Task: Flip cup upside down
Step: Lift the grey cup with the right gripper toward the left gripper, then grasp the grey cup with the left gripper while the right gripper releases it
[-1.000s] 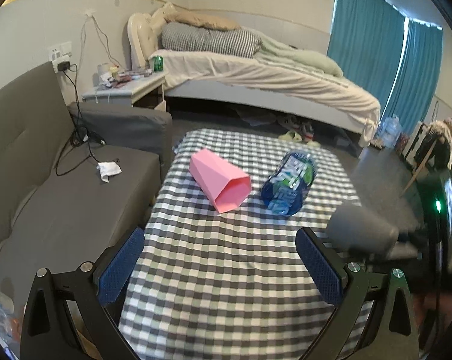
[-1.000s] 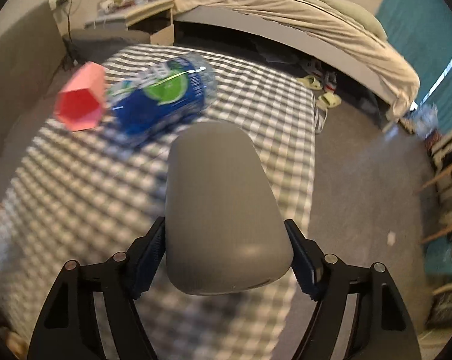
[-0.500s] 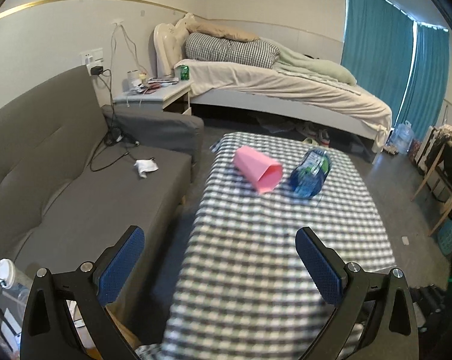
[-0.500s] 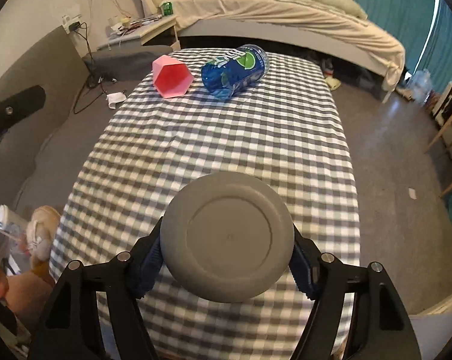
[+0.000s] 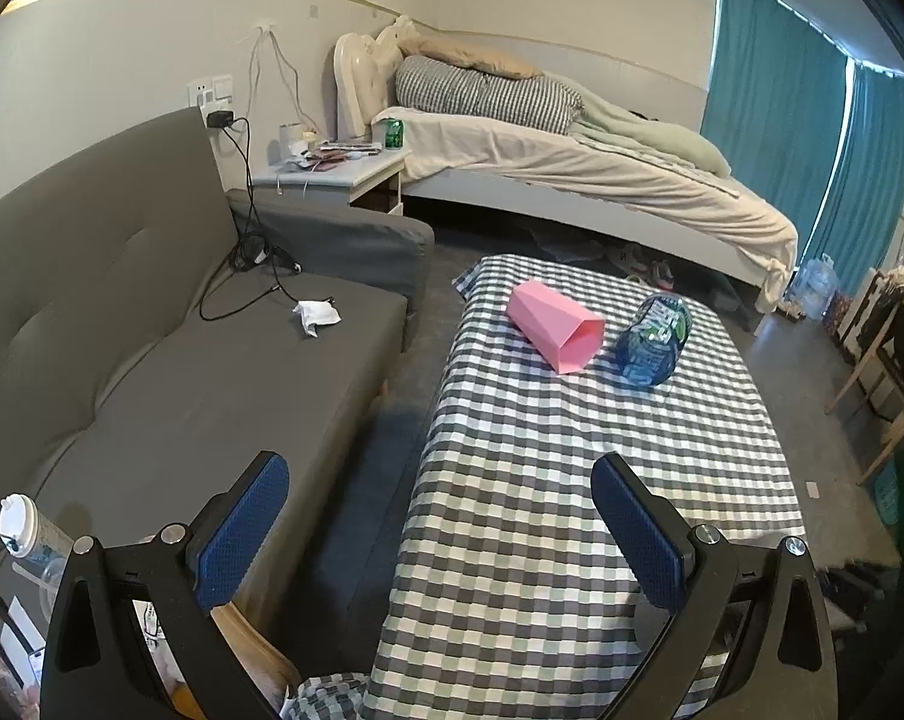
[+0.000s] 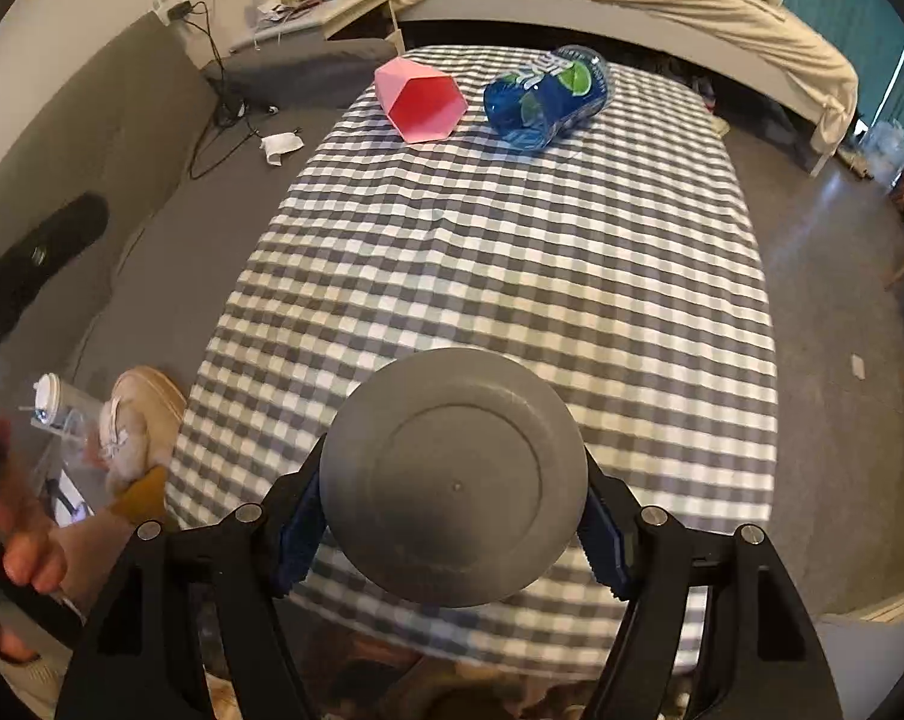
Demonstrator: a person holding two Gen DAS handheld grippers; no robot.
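Note:
My right gripper (image 6: 452, 525) is shut on a grey cup (image 6: 455, 474), its flat round base facing the camera, held over the near end of the checked table (image 6: 512, 252). The cup's mouth is hidden. My left gripper (image 5: 440, 531) is open and empty, pulled back over the table's near left corner (image 5: 512, 540) beside the sofa. The grey cup does not show in the left wrist view.
A pink hexagonal cup (image 6: 422, 99) (image 5: 557, 327) and a blue plastic bottle (image 6: 545, 96) (image 5: 653, 339) lie on their sides at the table's far end. A grey sofa (image 5: 182, 372) runs along the left. A bed (image 5: 572, 162) stands beyond.
My right gripper turned the grey cup from side-on to base-toward-camera and drew back to the table's near end. My left gripper pulled back and left, away from the table.

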